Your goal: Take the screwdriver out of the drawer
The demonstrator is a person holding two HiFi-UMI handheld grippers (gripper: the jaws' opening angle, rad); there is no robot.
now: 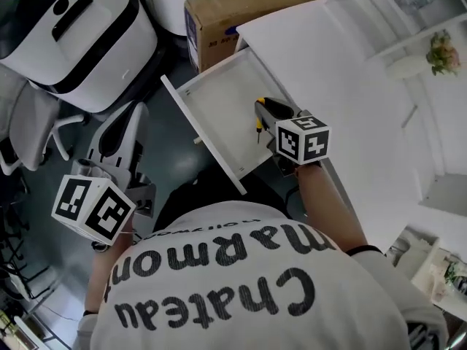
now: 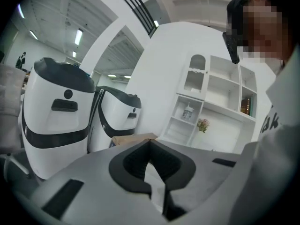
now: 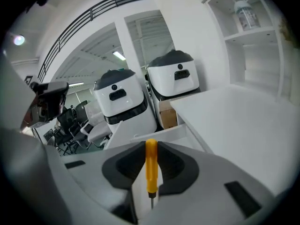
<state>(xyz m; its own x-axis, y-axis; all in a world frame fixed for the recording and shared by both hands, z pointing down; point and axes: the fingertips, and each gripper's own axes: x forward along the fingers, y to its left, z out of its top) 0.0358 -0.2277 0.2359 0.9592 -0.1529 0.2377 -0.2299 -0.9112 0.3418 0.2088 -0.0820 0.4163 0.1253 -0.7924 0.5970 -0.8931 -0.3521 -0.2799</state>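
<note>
A brown cardboard box [image 1: 241,13] stands on the floor, just beside a corner of the white tabletop [image 1: 343,71]. To the left of it stand two white machines with dark bands, a large one [image 1: 80,35] and a second one [image 1: 166,6] near the box. A white office chair [image 1: 29,130] is near the large machine. Pink flowers [image 1: 441,49] stand on the white shelf unit [image 1: 408,20].

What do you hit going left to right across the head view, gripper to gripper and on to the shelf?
left gripper → open drawer → screwdriver, held in the right gripper → white tabletop → flowers on the shelf.
</note>
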